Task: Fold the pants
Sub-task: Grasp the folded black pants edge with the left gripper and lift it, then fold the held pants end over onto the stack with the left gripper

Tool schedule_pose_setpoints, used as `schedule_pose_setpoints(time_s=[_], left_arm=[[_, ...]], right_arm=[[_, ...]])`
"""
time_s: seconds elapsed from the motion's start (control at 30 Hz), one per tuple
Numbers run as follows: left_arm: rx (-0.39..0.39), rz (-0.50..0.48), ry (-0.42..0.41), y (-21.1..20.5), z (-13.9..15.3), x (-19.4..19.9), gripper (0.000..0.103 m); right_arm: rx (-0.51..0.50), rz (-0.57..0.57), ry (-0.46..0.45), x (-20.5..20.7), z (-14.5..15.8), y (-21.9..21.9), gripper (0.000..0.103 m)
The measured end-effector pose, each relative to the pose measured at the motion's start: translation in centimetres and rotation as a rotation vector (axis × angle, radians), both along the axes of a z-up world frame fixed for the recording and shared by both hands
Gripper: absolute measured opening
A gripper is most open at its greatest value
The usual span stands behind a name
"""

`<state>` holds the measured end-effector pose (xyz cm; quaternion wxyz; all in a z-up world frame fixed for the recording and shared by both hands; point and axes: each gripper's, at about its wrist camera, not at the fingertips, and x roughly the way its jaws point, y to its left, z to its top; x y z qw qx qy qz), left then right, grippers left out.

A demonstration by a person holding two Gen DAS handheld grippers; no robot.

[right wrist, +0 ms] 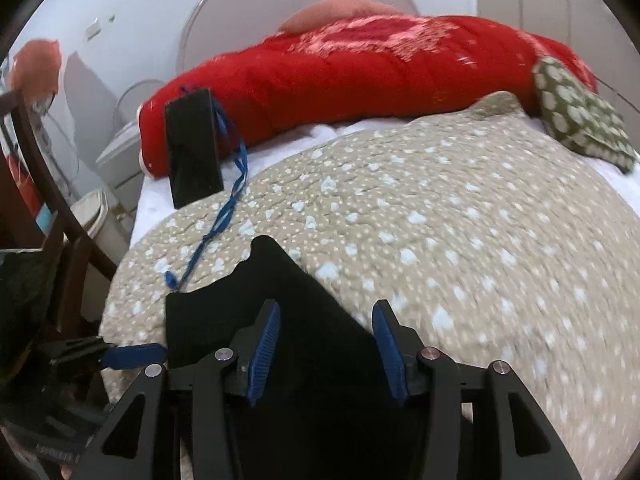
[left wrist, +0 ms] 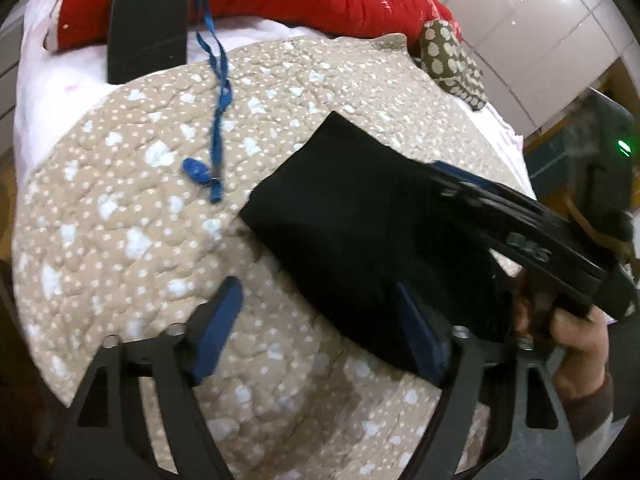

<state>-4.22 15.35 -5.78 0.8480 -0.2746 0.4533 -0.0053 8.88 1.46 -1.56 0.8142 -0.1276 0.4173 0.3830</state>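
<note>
The black pants (left wrist: pixel 360 220) lie as a folded bundle on the beige dotted quilt (left wrist: pixel 140 208). In the left wrist view my left gripper (left wrist: pixel 316 286) hovers at the bundle's near corner. It is open wide, its right pad (left wrist: pixel 416 336) over the cloth edge and its left pad over bare quilt. My right gripper (right wrist: pixel 327 306) is open above the pants (right wrist: pixel 304 280), with dark cloth beneath and between its fingers, which do not pinch it. From the left wrist view the right gripper (left wrist: pixel 452 178) reaches over the bundle's right side, held by a hand (left wrist: pixel 576 340).
A red quilt roll (right wrist: pixel 360 68) lies along the head of the bed. A black flat device (right wrist: pixel 192 148) with a blue lanyard (right wrist: pixel 228 208) leans against it. A green dotted cushion (right wrist: pixel 580 116) sits at the back right. A wooden chair (right wrist: pixel 48 184) stands left of the bed.
</note>
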Motion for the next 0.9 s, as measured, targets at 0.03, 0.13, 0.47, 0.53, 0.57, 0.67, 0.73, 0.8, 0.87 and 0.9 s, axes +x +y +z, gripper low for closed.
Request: schedule_pose_setpoints(time_s=[0.03,0.13,0.47,0.53,0.57,0.67,0.73,0.8,0.87,0.9], left_arm=[[-0.003,0.003,-0.006,-0.1,0.0,0.2,0.086],[-0.031,0.009,-0.022,-0.3,-0.3,1.0,0.094],[0.033,-0.031,-0.113,-1.1,1.6,1.5,0.030],[0.056,-0.062,-0.192,-2.0,4.1,0.5,0.029],[0.067,-0.083,-0.233,-2.7,5.4,-0.2,0.029],[0.132,-0.179,-0.361,-6.4,9.2,-2.1,0.029],[0.151,-0.271,-0.418,-9.6,10.9,-3.0,0.029],[0.142,-0.357,-0.434,-12.7,11.4,-3.1,0.029],[0.121,-0.451,-0.422,-15.8,10.9,-3.3,0.029],[0.115,-0.511,-0.399,-17.9,10.3,-3.3,0.029]], right_arm=[[-0.012,0.023,0.015,0.5,-0.4,0.5,0.046],[-0.030,0.077,0.068,1.8,-1.7,2.0,0.047],[0.137,0.074,0.074,0.9,-1.2,1.1,0.015],[0.228,0.041,0.039,0.0,1.3,-1.4,0.014],[0.276,0.022,0.024,-0.6,2.5,-2.8,0.014],[0.418,-0.036,-0.037,-2.9,6.1,-8.5,0.013],[0.471,-0.093,-0.082,-4.9,7.8,-12.9,0.012],[0.497,-0.153,-0.115,-6.8,8.5,-17.1,0.012],[0.509,-0.227,-0.139,-8.9,8.3,-21.4,0.012],[0.514,-0.256,-0.138,-9.6,7.9,-22.8,0.012]])
